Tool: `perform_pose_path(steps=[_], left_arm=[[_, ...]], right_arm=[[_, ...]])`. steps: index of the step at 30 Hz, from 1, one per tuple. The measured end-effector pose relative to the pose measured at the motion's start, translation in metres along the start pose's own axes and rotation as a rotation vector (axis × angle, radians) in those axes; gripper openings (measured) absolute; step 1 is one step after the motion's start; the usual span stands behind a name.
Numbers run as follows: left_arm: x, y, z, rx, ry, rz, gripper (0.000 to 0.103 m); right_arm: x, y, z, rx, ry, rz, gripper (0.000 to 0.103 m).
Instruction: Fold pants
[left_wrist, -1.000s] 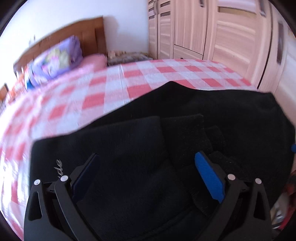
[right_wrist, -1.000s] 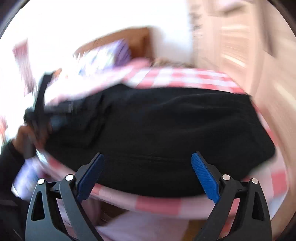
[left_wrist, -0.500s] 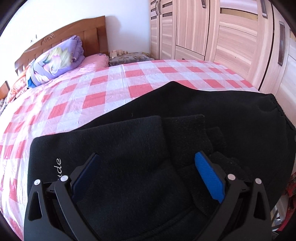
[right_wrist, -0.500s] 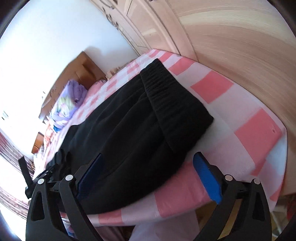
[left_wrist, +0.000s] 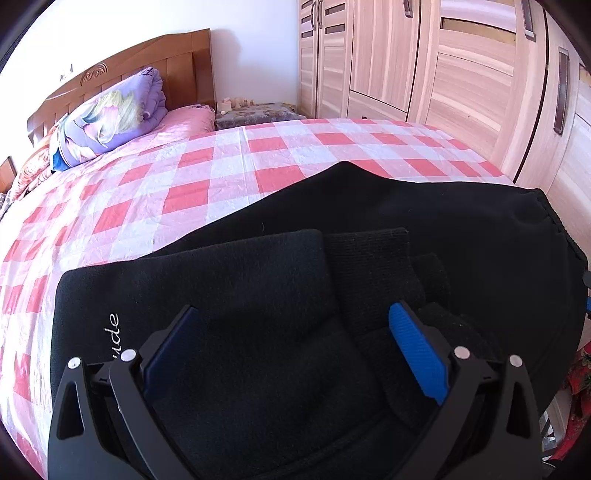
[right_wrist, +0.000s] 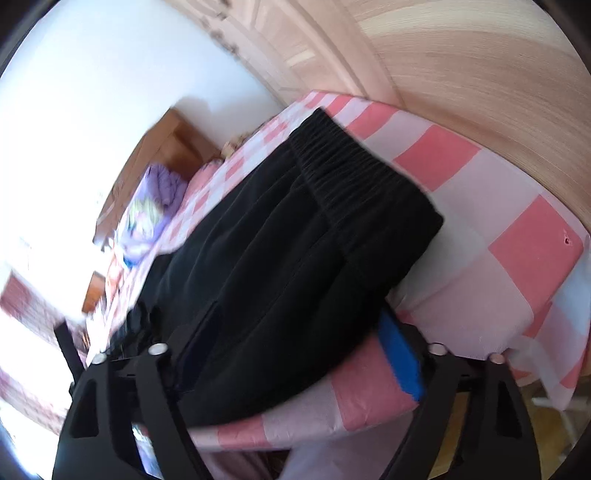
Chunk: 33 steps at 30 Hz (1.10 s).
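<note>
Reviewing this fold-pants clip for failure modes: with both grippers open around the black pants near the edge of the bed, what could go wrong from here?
1. The pants lie close to the edge of the checked bedsheet; a pull toward the right gripper might drag them off the bed.
2. The left gripper is open over several stacked layers near the cuff; closing could catch only the top layer and undo the fold.
3. The right view is blurred, so its grasp point looks uncertain.

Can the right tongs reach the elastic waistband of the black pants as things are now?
Probably yes. The right tongs are open at the near edge of the pants, and the waistband lies uncovered further ahead with nothing between.
</note>
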<state>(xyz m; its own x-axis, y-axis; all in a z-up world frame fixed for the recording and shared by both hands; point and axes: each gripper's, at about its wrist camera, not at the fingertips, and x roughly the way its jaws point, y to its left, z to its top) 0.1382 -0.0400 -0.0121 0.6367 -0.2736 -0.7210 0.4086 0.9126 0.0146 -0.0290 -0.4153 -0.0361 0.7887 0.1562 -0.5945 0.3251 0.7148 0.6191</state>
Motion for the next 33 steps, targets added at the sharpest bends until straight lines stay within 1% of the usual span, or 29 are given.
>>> perform_pose_path(steps=[1, 2, 3, 4, 5, 6, 7, 9, 10, 12, 13, 14, 15, 17, 18, 20, 21, 22, 23, 24, 25, 26, 27, 28, 30, 32, 33], left_arm=[[0.0, 0.0, 0.0, -0.002, 0.001, -0.001, 0.102], [0.0, 0.0, 0.0, -0.003, 0.002, -0.003, 0.102], [0.0, 0.0, 0.0, -0.005, 0.003, -0.006, 0.102], [0.0, 0.001, 0.0, -0.007, 0.003, -0.007, 0.102], [0.0, 0.001, -0.001, -0.008, 0.003, -0.009, 0.102], [0.0, 0.001, -0.001, -0.009, 0.004, -0.01, 0.102], [0.0, 0.002, 0.0, -0.01, 0.006, -0.013, 0.102], [0.001, 0.004, 0.0, -0.018, 0.013, -0.026, 0.102], [0.001, 0.006, 0.001, -0.028, 0.017, -0.037, 0.102], [0.0, 0.01, 0.002, -0.044, 0.022, -0.056, 0.102], [-0.002, 0.012, 0.002, -0.056, 0.023, -0.062, 0.102], [-0.007, 0.015, 0.001, -0.074, 0.016, -0.064, 0.101], [-0.019, 0.02, 0.0, -0.106, -0.017, -0.076, 0.101], [-0.041, 0.03, -0.001, -0.154, -0.081, -0.138, 0.101], [-0.052, 0.036, -0.002, -0.178, -0.098, -0.161, 0.101], [-0.063, 0.049, -0.003, -0.221, -0.097, -0.202, 0.101], [-0.066, 0.06, -0.005, -0.265, -0.086, -0.262, 0.101], [-0.067, 0.07, -0.008, -0.314, -0.078, -0.318, 0.101], [-0.066, 0.08, -0.013, -0.368, -0.071, -0.375, 0.101], [-0.065, 0.094, -0.021, -0.435, -0.061, -0.439, 0.101], [-0.063, 0.103, -0.028, -0.476, -0.054, -0.461, 0.101], [-0.062, 0.108, -0.033, -0.492, -0.048, -0.45, 0.101], [-0.06, 0.114, -0.039, -0.501, -0.035, -0.407, 0.101], [-0.06, 0.117, -0.044, -0.496, -0.026, -0.375, 0.101], [-0.066, 0.117, -0.052, -0.461, -0.024, -0.35, 0.101], [-0.069, 0.115, -0.055, -0.435, -0.028, -0.34, 0.101], [-0.07, 0.112, -0.054, -0.425, -0.028, -0.335, 0.101]], right_arm=[[0.001, -0.003, 0.002, 0.026, -0.014, 0.001, 0.06], [0.002, -0.008, 0.003, 0.062, -0.028, 0.004, 0.052], [0.002, -0.015, 0.003, 0.106, -0.038, 0.005, 0.04], [0.0, -0.022, 0.002, 0.151, -0.055, 0.031, 0.036], [-0.003, -0.026, -0.002, 0.176, -0.085, 0.065, 0.034], [-0.004, -0.026, -0.006, 0.185, -0.106, 0.079, 0.031], [-0.007, -0.02, -0.011, 0.163, -0.152, 0.06, 0.03], [-0.012, -0.004, -0.012, 0.082, -0.198, 0.027, 0.029], [-0.018, 0.017, -0.01, 0.0, -0.235, 0.002, 0.028], [-0.025, 0.049, -0.006, -0.124, -0.278, -0.02, 0.027], [-0.028, 0.076, -0.005, -0.217, -0.301, -0.026, 0.025], [-0.029, 0.096, -0.005, -0.281, -0.312, -0.021, 0.024], [-0.029, 0.126, -0.007, -0.367, -0.326, -0.007, 0.023], [-0.025, 0.171, -0.017, -0.504, -0.34, 0.016, 0.02], [-0.019, 0.196, -0.028, -0.581, -0.339, 0.03, 0.02], [-0.007, 0.233, -0.052, -0.705, -0.327, 0.068, 0.013], [0.001, 0.258, -0.075, -0.807, -0.31, 0.111, 0.003], [0.007, 0.273, -0.092, -0.877, -0.298, 0.124, 0.003], [0.016, 0.292, -0.119, -0.983, -0.284, 0.109, 0.003], [0.026, 0.304, -0.139, -1.055, -0.265, 0.091, 0.003], [0.039, 0.312, -0.162, -1.131, -0.217, 0.083, 0.003], [0.05, 0.314, -0.175, -1.157, -0.157, 0.091, 0.003], [0.061, 0.31, -0.187, -1.164, -0.086, 0.097, 0.003], [0.063, 0.307, -0.193, -1.165, -0.066, 0.089, 0.003], [0.062, 0.296, -0.193, -1.155, -0.054, 0.055, 0.004], [0.055, 0.279, -0.175, -1.084, -0.037, 0.026, 0.007], [0.05, 0.273, -0.166, -1.051, -0.039, 0.027, 0.013]])
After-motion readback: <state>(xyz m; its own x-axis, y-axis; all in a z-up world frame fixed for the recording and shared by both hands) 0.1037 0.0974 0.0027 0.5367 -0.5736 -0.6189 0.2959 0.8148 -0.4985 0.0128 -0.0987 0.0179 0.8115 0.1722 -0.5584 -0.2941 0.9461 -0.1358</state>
